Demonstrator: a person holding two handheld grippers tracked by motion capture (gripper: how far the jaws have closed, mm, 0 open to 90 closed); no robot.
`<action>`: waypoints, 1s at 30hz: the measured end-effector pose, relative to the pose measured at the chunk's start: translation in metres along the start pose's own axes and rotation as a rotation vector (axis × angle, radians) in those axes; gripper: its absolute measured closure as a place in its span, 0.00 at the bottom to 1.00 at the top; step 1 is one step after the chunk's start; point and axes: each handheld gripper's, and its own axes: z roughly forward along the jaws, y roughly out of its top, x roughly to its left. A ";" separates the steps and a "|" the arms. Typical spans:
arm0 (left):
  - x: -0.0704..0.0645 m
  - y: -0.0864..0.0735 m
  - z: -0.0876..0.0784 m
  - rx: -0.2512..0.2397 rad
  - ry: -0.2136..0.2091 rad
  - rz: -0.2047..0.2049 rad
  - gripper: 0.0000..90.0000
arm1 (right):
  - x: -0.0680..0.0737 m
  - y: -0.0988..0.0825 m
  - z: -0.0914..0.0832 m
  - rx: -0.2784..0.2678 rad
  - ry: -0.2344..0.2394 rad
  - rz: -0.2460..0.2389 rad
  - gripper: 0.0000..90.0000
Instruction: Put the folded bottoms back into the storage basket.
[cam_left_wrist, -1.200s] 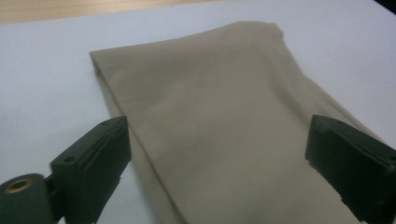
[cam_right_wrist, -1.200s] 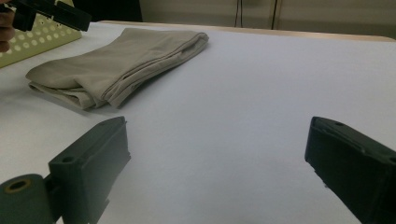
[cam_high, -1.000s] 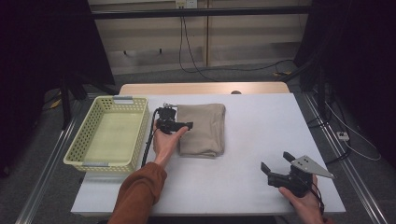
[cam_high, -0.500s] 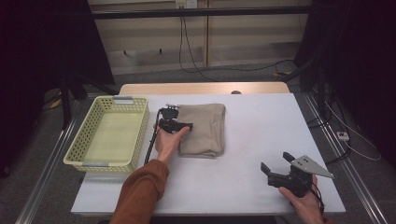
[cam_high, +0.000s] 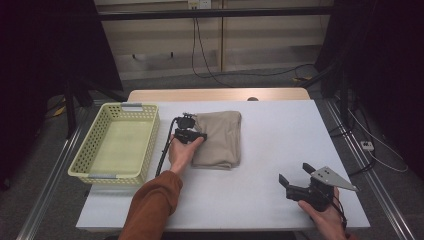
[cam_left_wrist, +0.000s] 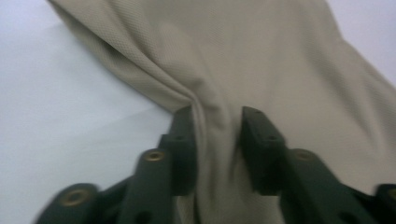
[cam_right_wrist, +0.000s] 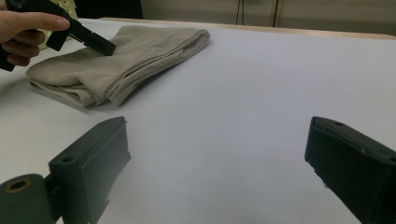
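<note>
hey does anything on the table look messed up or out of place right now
Only one thing: the folded beige cloth is bunched into a ridge where the left gripper, whose jaws have just been closing, pinches its edge. The yellow basket sits square, and the right gripper waits open.

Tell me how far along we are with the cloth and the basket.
Done: the left gripper has reached the folded cloth, and its jaws have just been closing on a pinched ridge of fabric. In hand: that grip, with the cloth lying on the table. Left: lifting it, likely into the basket, which holds nothing. The right gripper sits open near the front edge, over bare table.
</note>
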 end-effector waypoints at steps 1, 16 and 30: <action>0.000 0.000 0.000 0.000 -0.001 -0.001 0.77 | 0.000 0.000 0.000 0.000 0.000 -0.001 0.07; 0.002 0.002 0.000 -0.011 -0.054 0.025 0.90 | -0.001 0.000 0.001 0.002 -0.004 0.009 0.07; -0.006 0.007 -0.013 -0.109 -0.091 0.072 0.91 | -0.001 0.000 0.000 0.001 -0.004 0.010 0.07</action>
